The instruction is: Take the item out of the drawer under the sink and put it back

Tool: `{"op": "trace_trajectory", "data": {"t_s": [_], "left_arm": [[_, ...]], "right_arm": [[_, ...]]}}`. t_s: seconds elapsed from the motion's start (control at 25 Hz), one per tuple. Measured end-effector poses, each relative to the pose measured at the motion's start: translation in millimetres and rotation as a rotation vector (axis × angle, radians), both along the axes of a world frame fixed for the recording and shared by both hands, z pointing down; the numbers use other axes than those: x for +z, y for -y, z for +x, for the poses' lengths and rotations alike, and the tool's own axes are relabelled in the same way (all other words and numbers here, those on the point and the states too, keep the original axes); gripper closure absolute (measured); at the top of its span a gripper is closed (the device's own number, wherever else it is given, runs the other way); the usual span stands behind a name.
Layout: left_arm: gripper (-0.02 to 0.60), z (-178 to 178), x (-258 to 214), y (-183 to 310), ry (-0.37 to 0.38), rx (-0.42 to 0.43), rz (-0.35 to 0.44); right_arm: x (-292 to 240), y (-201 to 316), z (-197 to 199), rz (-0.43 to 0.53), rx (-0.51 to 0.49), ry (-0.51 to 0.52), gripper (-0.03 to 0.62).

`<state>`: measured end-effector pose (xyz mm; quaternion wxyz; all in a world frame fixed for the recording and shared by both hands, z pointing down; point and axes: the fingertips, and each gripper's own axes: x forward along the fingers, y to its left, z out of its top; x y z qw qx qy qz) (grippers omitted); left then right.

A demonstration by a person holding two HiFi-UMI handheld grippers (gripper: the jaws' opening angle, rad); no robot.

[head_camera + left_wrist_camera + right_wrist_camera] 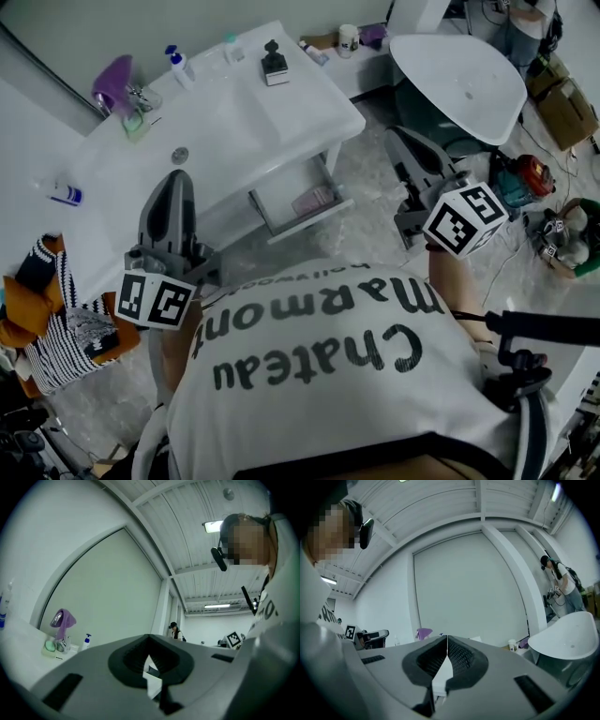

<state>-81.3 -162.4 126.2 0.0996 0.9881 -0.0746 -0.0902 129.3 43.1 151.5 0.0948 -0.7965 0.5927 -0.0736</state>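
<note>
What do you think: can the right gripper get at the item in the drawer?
Probably yes: the drawer stands open, the item lies uncovered, and nothing stands between it and the right gripper, whose shut jaws must open first.

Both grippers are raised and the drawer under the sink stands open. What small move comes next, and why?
Probably lower the right gripper toward the open drawer and part its jaws. They are together and empty, well clear of the drawer, and the pinkish item lies inside, untouched.
</note>
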Motion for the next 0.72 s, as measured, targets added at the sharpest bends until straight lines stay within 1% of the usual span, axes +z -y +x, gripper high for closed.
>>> {"op": "trace_trajectory", "data": {"t_s": [0.2, 0.32, 0.4, 0.52, 0.64, 0.72], "left_arm": [[0.574, 16.1, 5.7, 1.3, -0.024, 0.045, 0.062], [0.574, 18.3, 23.9, -2.9, 0.006, 0.046, 0.034], [0.574, 18.7, 37.1, -4.8, 0.040, 0.020, 0.009], [0.574, 25.3, 48.4, -3.8, 0.075, -0.048, -0.027], [0.574, 37.3, 57.5, -3.0, 0.077, -0.122, -0.039], [0.574, 35.6, 70.0, -9.6, 0.069, -0.181, -0.051]], "right_arm": [[3.6, 4.0, 9.8, 0.056, -0.011, 0.010, 0.582], [12.2, 7.9, 15.0, 0.066, -0.036, 0.026, 0.582], [16.9, 14.4, 19.3, 0.062, -0.076, 0.046, 0.582], [22.4, 33.0, 32.1, 0.030, -0.169, 0.064, 0.582], [35.3, 54.6, 51.5, -0.025, -0.265, 0.069, 0.582], [52.2, 64.4, 56.5, -0.071, -0.336, 0.085, 0.582]]}}
